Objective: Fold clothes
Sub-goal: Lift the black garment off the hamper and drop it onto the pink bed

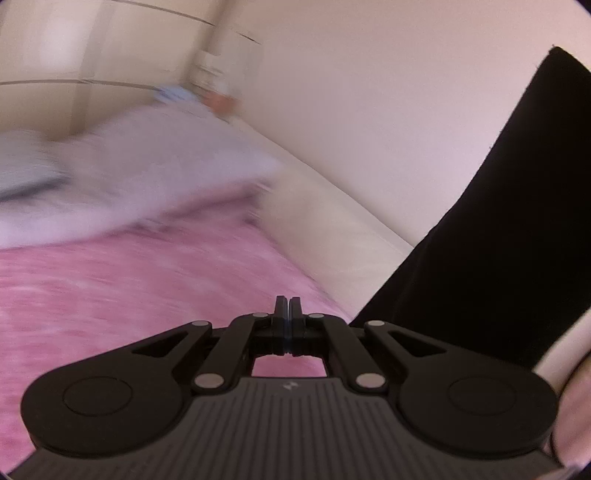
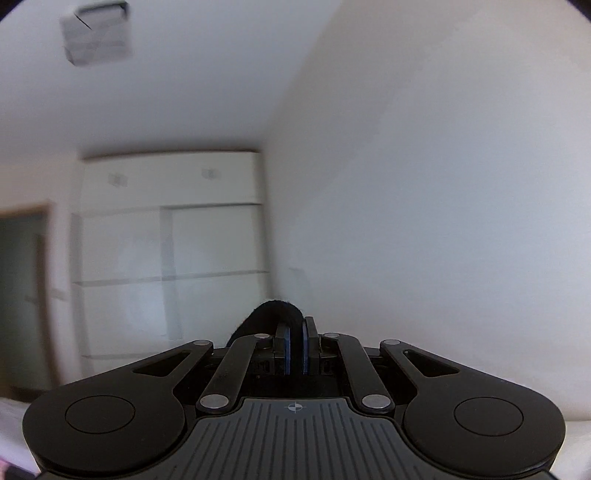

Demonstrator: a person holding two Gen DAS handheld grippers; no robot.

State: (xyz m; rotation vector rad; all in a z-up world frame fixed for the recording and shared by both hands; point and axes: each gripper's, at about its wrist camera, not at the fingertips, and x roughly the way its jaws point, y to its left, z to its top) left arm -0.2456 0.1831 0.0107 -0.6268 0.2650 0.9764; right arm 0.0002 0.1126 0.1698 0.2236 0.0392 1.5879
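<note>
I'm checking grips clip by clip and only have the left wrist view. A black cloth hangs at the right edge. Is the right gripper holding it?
Observer: Yes, the right gripper is shut on a fold of the black cloth, which loops over its fingertips.
Operator: What does it point at?
Observer: A white wardrobe against the wall, not the bed.
Operator: Anything else over there?
Observer: A doorway at the left edge and a square fixture on the ceiling.

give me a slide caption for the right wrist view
Right gripper shut on a fold of black garment, raised toward a white wardrobe.
</note>
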